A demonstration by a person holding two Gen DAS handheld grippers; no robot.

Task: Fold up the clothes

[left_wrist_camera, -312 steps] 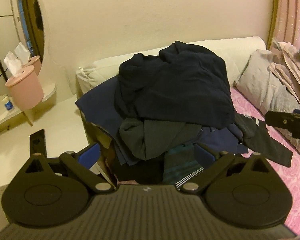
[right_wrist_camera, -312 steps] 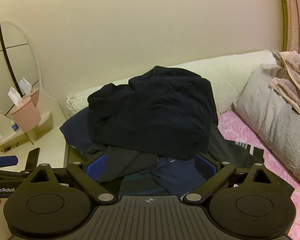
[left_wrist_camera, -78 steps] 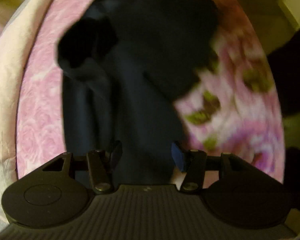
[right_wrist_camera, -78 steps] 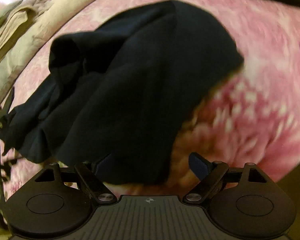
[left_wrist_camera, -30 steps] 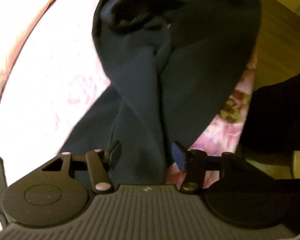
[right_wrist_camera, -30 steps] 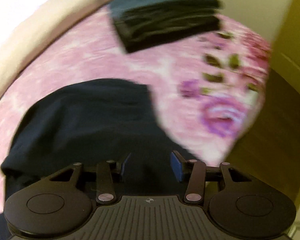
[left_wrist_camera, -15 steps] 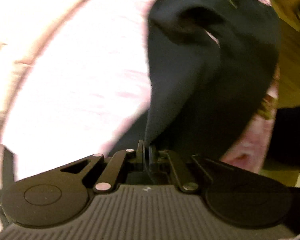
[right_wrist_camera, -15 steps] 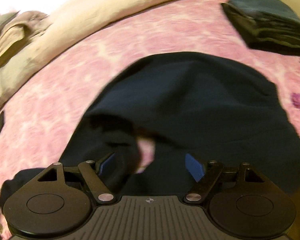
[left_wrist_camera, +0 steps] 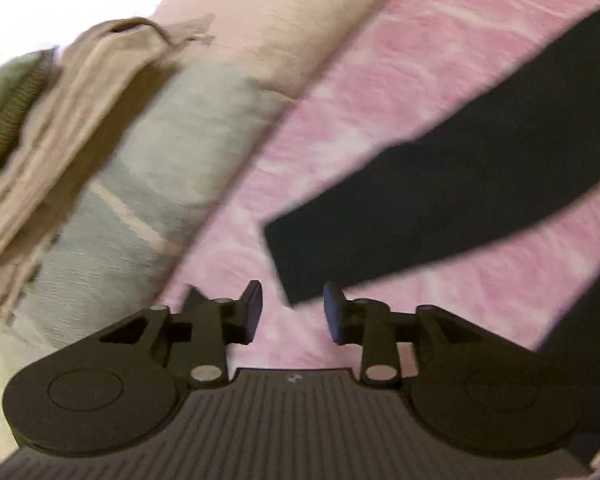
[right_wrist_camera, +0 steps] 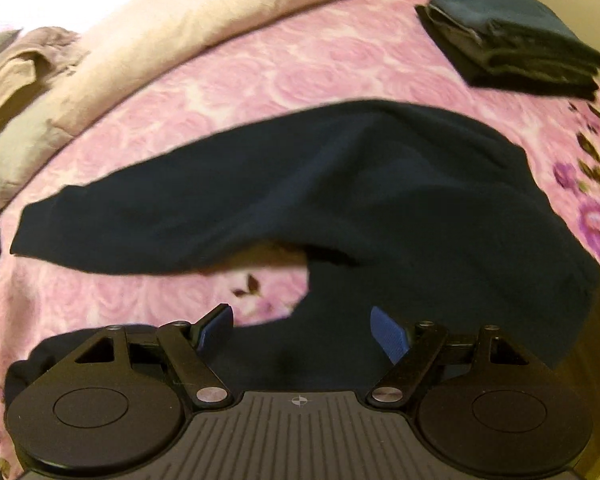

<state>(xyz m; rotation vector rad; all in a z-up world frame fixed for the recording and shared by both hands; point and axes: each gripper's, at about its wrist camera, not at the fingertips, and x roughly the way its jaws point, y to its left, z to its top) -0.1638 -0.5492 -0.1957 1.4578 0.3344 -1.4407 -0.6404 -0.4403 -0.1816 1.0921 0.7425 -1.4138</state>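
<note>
1. My left gripper (left_wrist_camera: 293,312) points steeply down at the bed; its jaws are opening, with only pink floral bedspread (left_wrist_camera: 440,64) showing in the gap and no cloth pinched between the pads
2. Just ahead of that gripper and slightly to its right lies the cuff end of a dark navy sleeve (left_wrist_camera: 452,200), which stretches flat away toward the upper right of my left view; the cuff corner sits very close to the right fingertip, and I cannot tell whether it touches
3. To the left of the left gripper I see a grey pillow (left_wrist_camera: 168,168) with folded beige cloth (left_wrist_camera: 72,120) stacked on it, and a cream bolster (left_wrist_camera: 284,20) beyond; this view is blurred
4. My right gripper (right_wrist_camera: 300,330) stands wide open, also aimed down at the bed, gripping nothing; its blue pads are well apart
5. The dark navy garment (right_wrist_camera: 400,200) is spread on the bedspread (right_wrist_camera: 260,76) directly ahead of the right gripper, its body reaching under and past the right finger, with its long sleeve running off to the far left
6. A patch of bare bedspread shows just ahead of the left finger, between sleeve and body
7. Far ahead and to the right of the right gripper sits a stack of folded dark clothes (right_wrist_camera: 512,36), well apart from the garment
8. The cream bolster (right_wrist_camera: 236,4) borders the bed's far edge
</note>
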